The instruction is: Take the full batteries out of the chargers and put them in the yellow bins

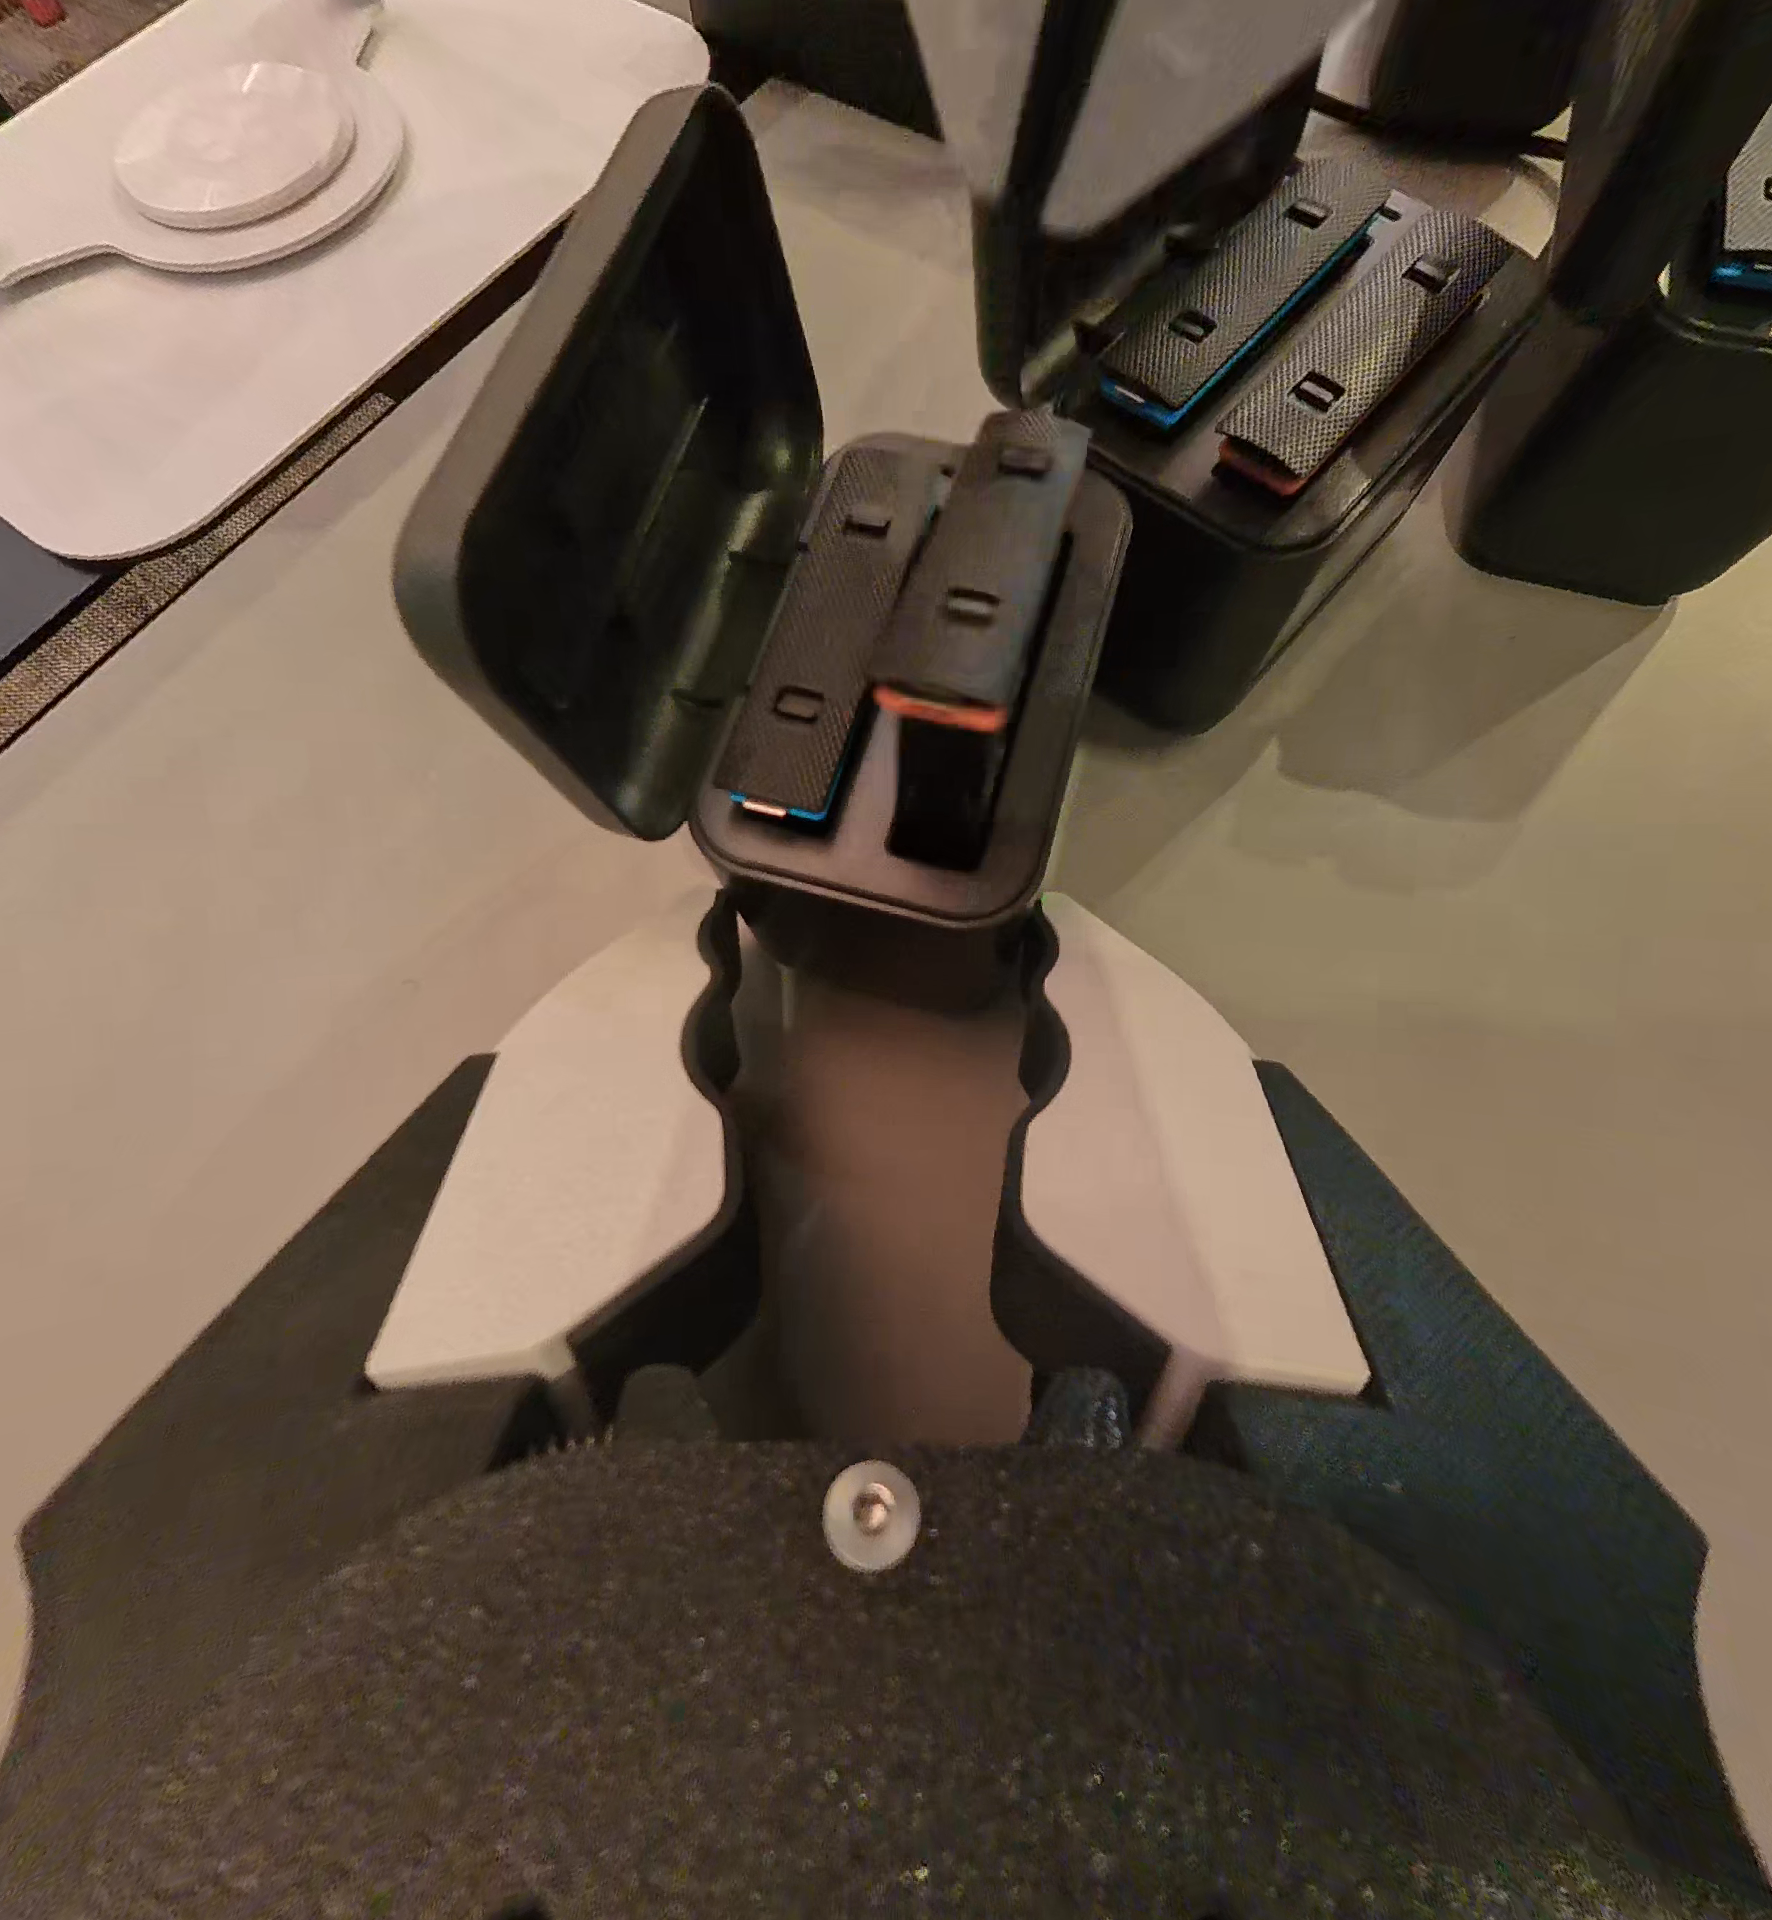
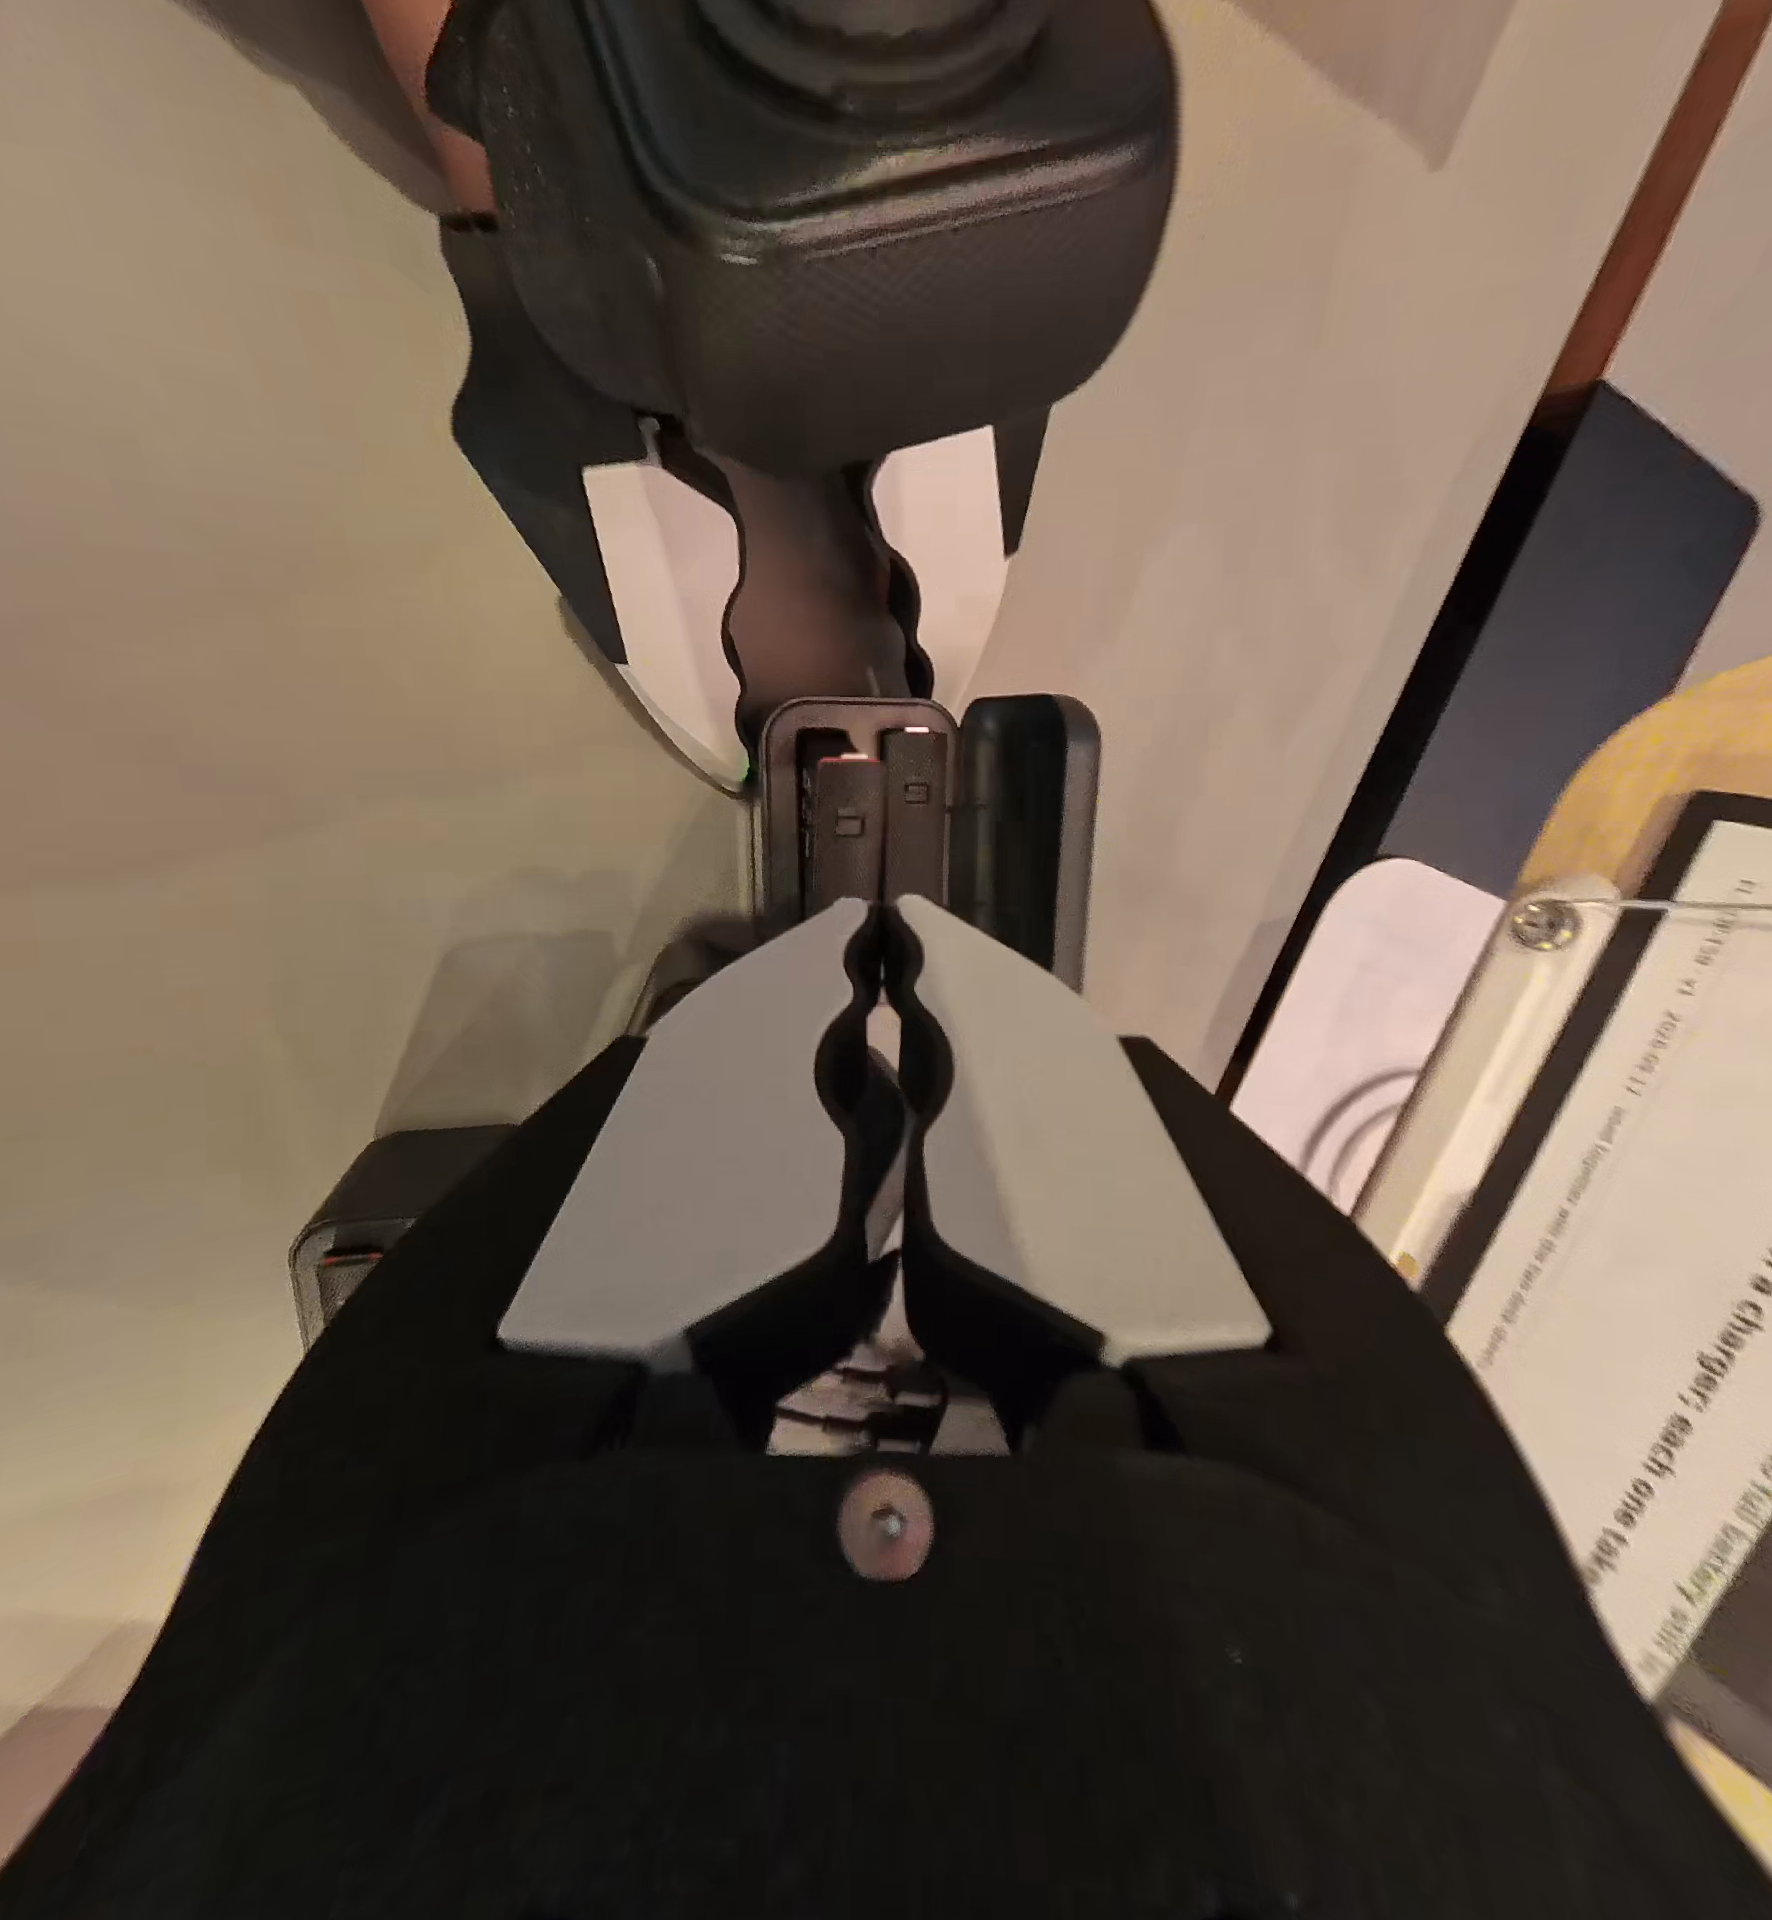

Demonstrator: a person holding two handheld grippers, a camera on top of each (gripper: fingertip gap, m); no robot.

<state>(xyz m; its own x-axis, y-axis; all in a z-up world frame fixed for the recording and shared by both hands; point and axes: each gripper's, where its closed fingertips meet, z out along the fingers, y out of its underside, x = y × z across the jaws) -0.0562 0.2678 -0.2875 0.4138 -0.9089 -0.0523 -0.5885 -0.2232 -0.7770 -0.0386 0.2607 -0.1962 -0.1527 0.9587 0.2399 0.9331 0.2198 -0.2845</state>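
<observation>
A black charger [image 1: 1043, 727] stands on the table with its lid [image 1: 601, 468] swung open to the left. My left gripper [image 1: 877, 935] is shut on the charger's near end. Inside, a blue-edged battery [image 1: 799, 665] sits low in the left slot. An orange-edged battery [image 1: 975, 582] is lifted partway out of the right slot. My right gripper [image 2: 882, 912] comes in from the far side and is shut on that battery's far end [image 2: 846, 821]. It also shows in the left wrist view [image 1: 1043, 400], and the left gripper shows in the right wrist view [image 2: 830, 665].
Two more open black chargers [image 1: 1277, 343] [image 1: 1692, 312] with batteries stand at the back right. A white mat with a round disc [image 1: 238, 156] lies at the back left. A framed printed sheet [image 2: 1640, 1195] stands on a pale yellow curved rim [image 2: 1692, 717] at the right. Another charger [image 2: 352, 1236] sits below my right gripper. Across from one pair of fingers to the other is roughly 10 centimeters. About 15 centimeters separates my left fingertips from the pale yellow curved rim [image 2: 1692, 717].
</observation>
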